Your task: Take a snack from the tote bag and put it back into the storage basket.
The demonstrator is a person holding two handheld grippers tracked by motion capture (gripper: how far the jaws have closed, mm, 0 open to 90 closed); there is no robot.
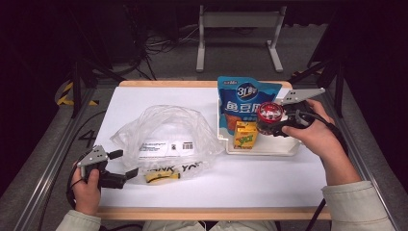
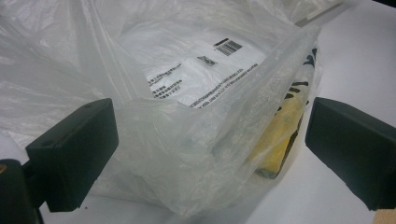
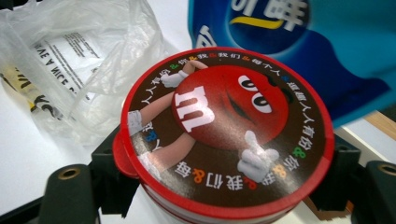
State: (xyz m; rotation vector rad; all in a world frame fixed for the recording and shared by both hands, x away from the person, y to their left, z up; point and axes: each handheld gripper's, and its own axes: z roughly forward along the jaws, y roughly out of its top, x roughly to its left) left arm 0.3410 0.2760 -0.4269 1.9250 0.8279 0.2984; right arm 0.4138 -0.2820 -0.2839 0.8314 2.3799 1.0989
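R gripper (image 1: pixel 275 121) holds a round candy tub (image 1: pixel 267 113) over the white tray (image 1: pixel 262 148) — L gripper (image 1: pixel 126 163) sits wide open at the plastic bag (image 1: pixel 163 130).

Detail: in the right gripper view the tub (image 3: pixel 227 126), w/ red lid and cartoon candy figure, is clamped between the two black fingers (image 3: pixel 112 175), lid facing the camera. It hangs just above the yellow carton (image 1: pixel 245 135) in the tray, w/ the blue snack pouch (image 1: pixel 243 98) leaning right behind it. L fingers (image 2: pixel 74 154) stand wide apart, either side of the crumpled bag's edge (image 2: pixel 196 140), not pressing it — bag lies on the white surface (image 1: pixel 250 180) w/ a printed paper label (image 1: pixel 166 147) and a yellow item (image 1: pixel 162 177) inside.
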